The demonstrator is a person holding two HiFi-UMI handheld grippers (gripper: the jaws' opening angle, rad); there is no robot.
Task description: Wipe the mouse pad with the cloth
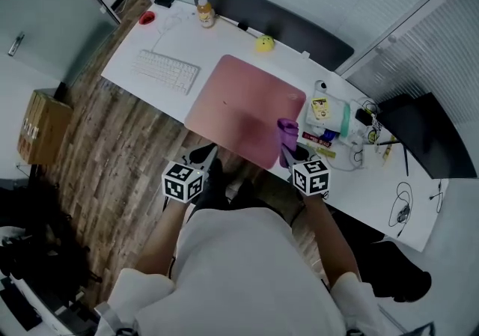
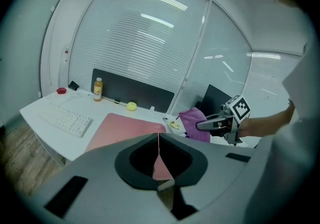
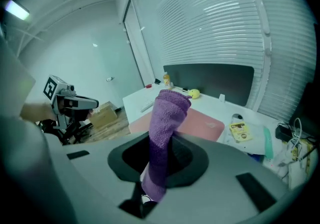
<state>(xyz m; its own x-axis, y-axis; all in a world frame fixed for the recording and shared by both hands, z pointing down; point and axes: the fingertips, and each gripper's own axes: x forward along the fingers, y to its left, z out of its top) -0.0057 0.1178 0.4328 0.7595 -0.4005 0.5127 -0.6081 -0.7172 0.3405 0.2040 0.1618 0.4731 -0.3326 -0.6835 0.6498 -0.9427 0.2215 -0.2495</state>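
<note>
Pinching cloth (image 3: pixel 167 113), right tongs (image 3: pixel 161 145) hover near mouse pad (image 1: pixel 239 102) edge; left tongs (image 2: pixel 158 143) pressed together, empty. Wiping seemingly not started; whole pad left.

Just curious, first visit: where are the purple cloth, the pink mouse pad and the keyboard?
purple cloth (image 3: pixel 167 120), right gripper view, its middle.
pink mouse pad (image 1: pixel 239 106), head view, bare centre.
keyboard (image 1: pixel 166 71), head view, middle keys.

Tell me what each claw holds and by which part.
Right claw pinches the cloth near one end, the rest sticking out past it. Left claw: shut, empty.
</note>
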